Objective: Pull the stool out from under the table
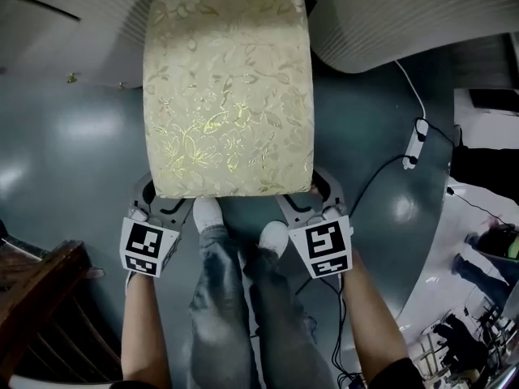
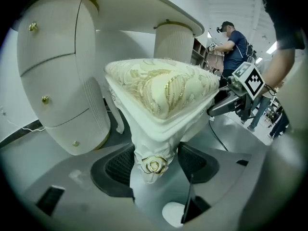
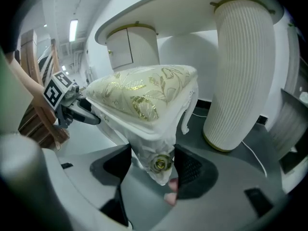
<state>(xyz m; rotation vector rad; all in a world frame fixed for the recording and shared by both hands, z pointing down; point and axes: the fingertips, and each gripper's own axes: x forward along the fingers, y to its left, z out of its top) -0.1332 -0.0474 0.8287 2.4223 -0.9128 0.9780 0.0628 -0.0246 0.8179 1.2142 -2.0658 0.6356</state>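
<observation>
Stool [image 1: 229,87] sits on the dark glossy floor [image 1: 73,152], centre of the head view, directly ahead of the person's white shoes [image 1: 208,214]. The seat cushion is fully visible from above: cream fabric, gold floral pattern. Its far edge lies between the two white pedestals of the table [image 2: 144,4]; its near edge is at the grippers. In both gripper views the tabletop hangs above and behind the seat.

Left gripper [image 1: 162,203]: clamped on the stool's near-left corner leg. The left gripper view shows both black pads pressed against the white carved leg, with the leg's gold rosette [image 2: 154,165] between them.

Right gripper [image 1: 312,197]: same on the near-right corner leg, pads tight on either side of that leg's rosette [image 3: 161,163].

Both grippers are level with each other, marker cubes facing up, one on either side of the person's jeans-clad legs.

The left pedestal [image 2: 53,76] has curved drawer fronts with small gold knobs. The right pedestal [image 3: 240,71] is a plain ribbed column with a gold band at its base.

A white cable [image 1: 409,87] with an inline switch runs over the floor to the right of the stool, apart from it. Dark wooden furniture [image 1: 40,298] is at lower left. A second person [image 2: 236,42] in a dark top stands in the background of the left gripper view.
</observation>
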